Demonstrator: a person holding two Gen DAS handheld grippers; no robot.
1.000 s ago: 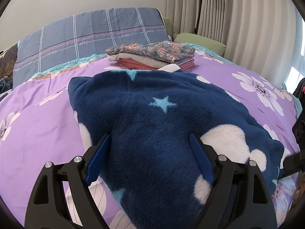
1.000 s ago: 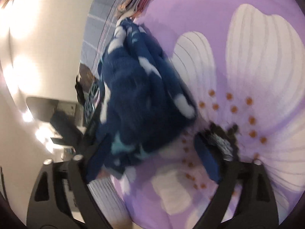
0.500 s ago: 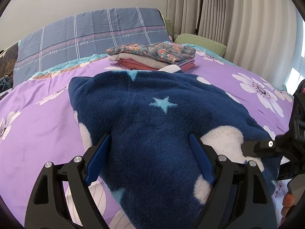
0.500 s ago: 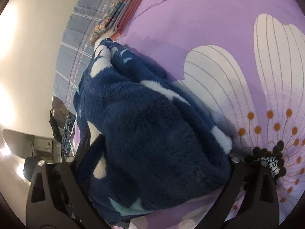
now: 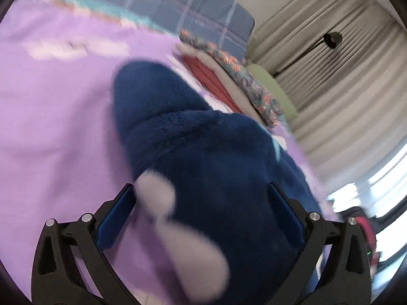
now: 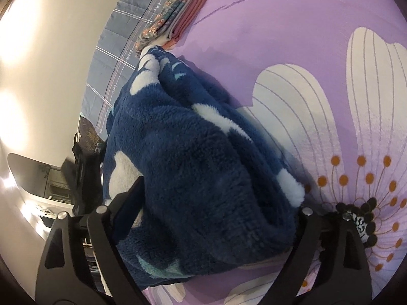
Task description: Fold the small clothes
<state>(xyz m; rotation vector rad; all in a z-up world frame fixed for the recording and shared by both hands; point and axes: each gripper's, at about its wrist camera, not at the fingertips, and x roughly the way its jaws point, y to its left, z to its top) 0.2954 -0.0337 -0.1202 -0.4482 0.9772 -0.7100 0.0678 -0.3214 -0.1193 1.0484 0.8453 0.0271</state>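
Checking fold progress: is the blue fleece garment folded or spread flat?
Partly folded: the blue fleece garment lies bunched in thick doubled layers on the purple bedspread.

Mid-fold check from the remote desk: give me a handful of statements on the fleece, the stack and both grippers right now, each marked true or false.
1. The navy fleece garment lies on a purple flowered bedspread. True.
2. A stack of folded clothes sits beyond the fleece, near the plaid pillow. True.
3. The top piece of that stack is plain white. False: it is a floral print, with beige and reddish pieces beneath.
4. The left gripper is clamped shut on nothing. False: its jaws stand wide and have just been opening, with fleece lying between them.
5. The right gripper straddles a thick bunch of fleece with its jaws wide apart. True.
6. The fleece is plain navy. False: it carries white patches and light blue marks.
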